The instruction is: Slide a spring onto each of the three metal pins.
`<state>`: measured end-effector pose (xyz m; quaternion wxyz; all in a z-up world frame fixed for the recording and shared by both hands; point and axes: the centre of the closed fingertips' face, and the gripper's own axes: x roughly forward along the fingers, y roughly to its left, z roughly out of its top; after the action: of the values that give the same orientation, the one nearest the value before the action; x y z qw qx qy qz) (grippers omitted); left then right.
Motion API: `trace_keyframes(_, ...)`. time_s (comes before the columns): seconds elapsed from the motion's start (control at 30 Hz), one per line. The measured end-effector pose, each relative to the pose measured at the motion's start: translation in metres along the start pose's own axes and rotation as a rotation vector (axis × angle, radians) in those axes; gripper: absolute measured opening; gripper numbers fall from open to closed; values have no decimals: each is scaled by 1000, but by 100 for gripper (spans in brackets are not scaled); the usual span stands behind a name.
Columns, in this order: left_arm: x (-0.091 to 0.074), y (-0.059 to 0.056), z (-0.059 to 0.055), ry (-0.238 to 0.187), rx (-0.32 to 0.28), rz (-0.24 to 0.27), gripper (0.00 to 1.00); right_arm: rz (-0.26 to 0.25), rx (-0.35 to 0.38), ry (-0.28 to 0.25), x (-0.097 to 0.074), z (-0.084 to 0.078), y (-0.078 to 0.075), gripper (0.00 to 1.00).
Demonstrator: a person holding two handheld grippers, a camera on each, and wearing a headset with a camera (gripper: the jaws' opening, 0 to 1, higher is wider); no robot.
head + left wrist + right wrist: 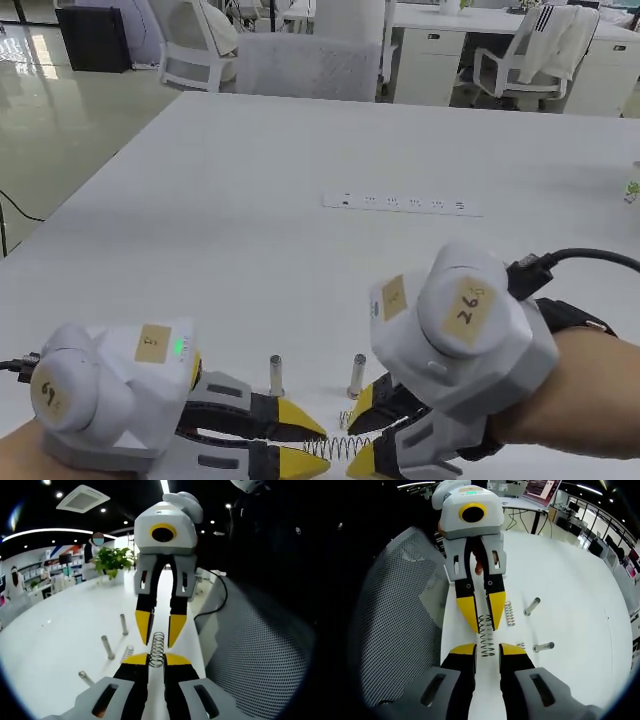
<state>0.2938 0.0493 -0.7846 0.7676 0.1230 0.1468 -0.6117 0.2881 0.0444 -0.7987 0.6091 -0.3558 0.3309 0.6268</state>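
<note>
A thin wire spring (156, 649) (486, 639) (335, 447) lies level between the two facing grippers, just above the white table. My left gripper (156, 660) (303, 443) is shut on one end of it. My right gripper (488, 651) (362, 432) stands open, its yellow tips on either side of the spring's other end. Three short metal pins stand upright on the table: the far pin (122, 624), the middle pin (107, 647) (357, 375) and the near pin (85, 677). Another pin (276, 375) stands to the left. A loose spring (509, 614) (127, 653) lies beside the pins.
A white power strip (400, 204) lies farther back on the table (300, 150). A second small loose spring (521, 645) lies near a pin (543, 646). White chairs (520, 60) stand beyond the far edge. A mesh chair back (400, 610) is close behind the table's near edge.
</note>
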Motion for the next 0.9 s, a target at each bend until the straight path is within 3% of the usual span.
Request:
trace_keyframes(0.33, -1, 0, 10, -40, -1, 4, 3, 11, 41, -6, 4, -7, 4, 15)
trace_keyframes(0.5, -1, -4, 12, -45, 5, -5, 3, -1, 40, -23, 2, -4, 3, 9)
trace_keyframes(0.9, -2, -3, 13, -49, 9, 7, 3, -23, 56, -49, -10, 7, 2, 8)
